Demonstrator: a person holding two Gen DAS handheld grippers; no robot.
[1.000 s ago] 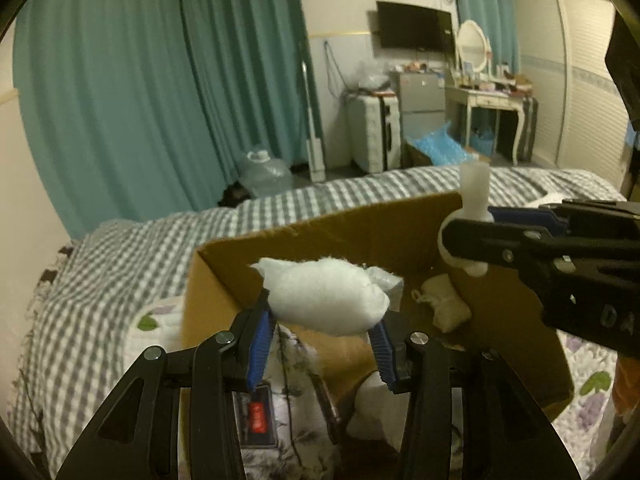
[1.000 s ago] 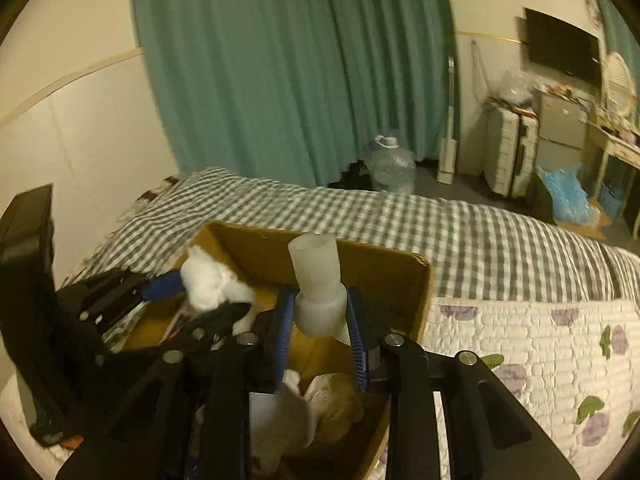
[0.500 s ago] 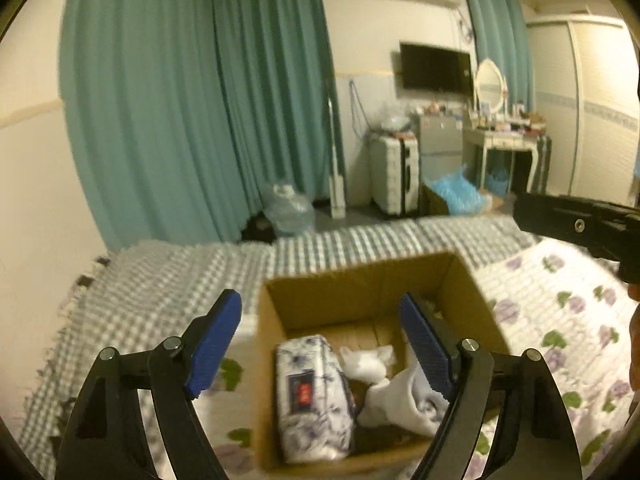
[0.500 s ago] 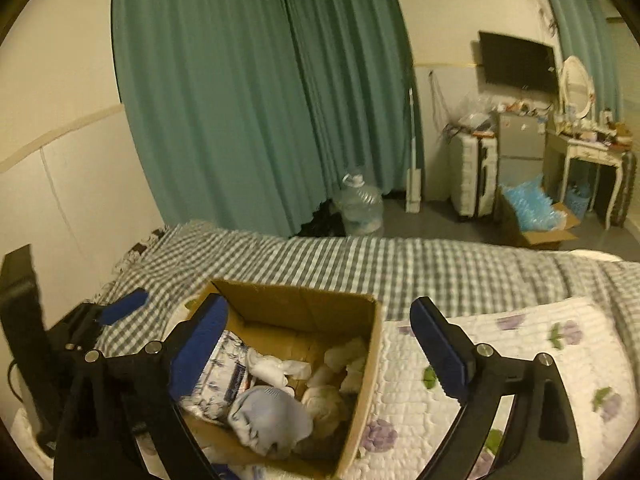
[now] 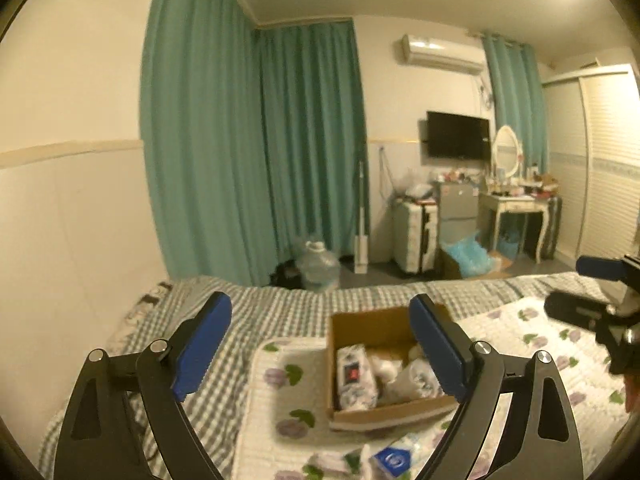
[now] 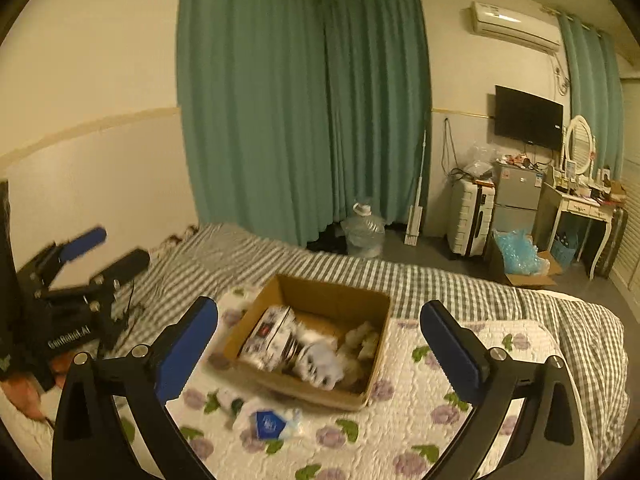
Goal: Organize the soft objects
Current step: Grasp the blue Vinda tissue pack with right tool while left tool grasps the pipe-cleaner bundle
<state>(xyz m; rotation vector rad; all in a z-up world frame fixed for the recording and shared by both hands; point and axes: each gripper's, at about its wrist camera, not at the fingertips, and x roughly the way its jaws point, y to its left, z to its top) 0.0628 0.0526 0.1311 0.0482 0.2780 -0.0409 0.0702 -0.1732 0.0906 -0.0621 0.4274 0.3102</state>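
An open cardboard box (image 5: 362, 322) stands on the floral quilt (image 5: 276, 400) on the bed; it also shows in the right wrist view (image 6: 332, 292). It holds a patterned tissue pack (image 5: 354, 376), white fluffy cotton (image 5: 386, 366) and other soft pale items (image 6: 322, 360). My left gripper (image 5: 320, 344) is open and empty, raised well above and behind the box. My right gripper (image 6: 320, 338) is open and empty, also high above the box. A blue-labelled packet (image 6: 270, 424) lies on the quilt in front of the box.
The bed has a grey checked blanket (image 6: 440, 280). Beyond it are teal curtains (image 5: 256, 152), a water jug (image 5: 320, 266), a white suitcase (image 6: 470, 216), a dressing table (image 6: 580, 204) and a box of blue material (image 6: 516, 260). A wall is at the left.
Both grippers opened and dropped the white cotton and the white bottle-shaped item into the box, then pulled up and back, so the box now looks smaller and farther away.
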